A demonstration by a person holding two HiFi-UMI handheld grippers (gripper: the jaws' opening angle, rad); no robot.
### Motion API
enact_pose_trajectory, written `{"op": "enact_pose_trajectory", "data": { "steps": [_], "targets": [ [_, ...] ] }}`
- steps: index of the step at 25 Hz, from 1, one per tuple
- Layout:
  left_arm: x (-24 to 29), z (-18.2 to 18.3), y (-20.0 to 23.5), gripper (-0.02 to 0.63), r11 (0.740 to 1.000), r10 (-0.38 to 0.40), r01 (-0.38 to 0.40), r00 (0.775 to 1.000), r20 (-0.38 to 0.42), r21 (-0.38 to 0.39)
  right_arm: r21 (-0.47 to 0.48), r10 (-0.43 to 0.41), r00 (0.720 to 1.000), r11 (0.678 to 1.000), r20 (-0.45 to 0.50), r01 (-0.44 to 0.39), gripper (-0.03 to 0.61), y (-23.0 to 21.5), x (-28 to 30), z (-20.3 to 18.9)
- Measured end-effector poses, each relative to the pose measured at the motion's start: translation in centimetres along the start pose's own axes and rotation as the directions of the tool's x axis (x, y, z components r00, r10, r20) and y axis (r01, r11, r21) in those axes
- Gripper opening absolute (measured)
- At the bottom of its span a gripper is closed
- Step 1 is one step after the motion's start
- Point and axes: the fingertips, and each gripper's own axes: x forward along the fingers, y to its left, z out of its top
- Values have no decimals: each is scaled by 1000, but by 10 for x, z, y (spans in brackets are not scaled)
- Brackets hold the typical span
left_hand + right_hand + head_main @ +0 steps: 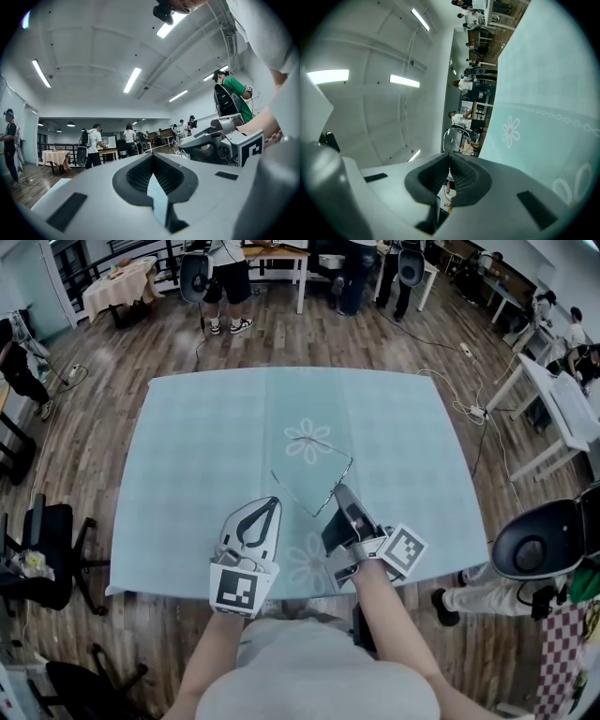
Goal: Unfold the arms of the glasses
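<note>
- The glasses [309, 440] are found near the middle of the pale blue tablecloth [206, 446], just ahead of both grippers; their wire rim is also seen just beyond the right gripper's tips [451, 136].
- The right gripper [339, 489] is closed, and one thin end of the frame appears to be pinched in its jaws [450, 153].
- The left gripper [275, 502] is held just beside the frame with its jaws pressed together on nothing [152, 154].
- A wide angular outline is traced by the wire, so one arm is judged to be swung out already.
- The other arm's state cannot be made out; it may be left to do.
</note>
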Motion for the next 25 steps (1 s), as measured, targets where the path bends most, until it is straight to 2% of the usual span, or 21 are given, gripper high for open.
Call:
{"op": "enact_pose_trajectory", "data": {
  "steps": [6, 25],
  "targets": [
    [-1, -6, 4, 8, 998, 32, -32, 999, -8, -50, 36, 12, 1000, 999, 15, -13, 11, -4, 3, -3],
    [-5, 3, 8, 8, 997, 34, -33, 999, 9, -62, 22, 10, 1000, 1000, 4, -10, 11, 5, 4, -10]
  ]
}}
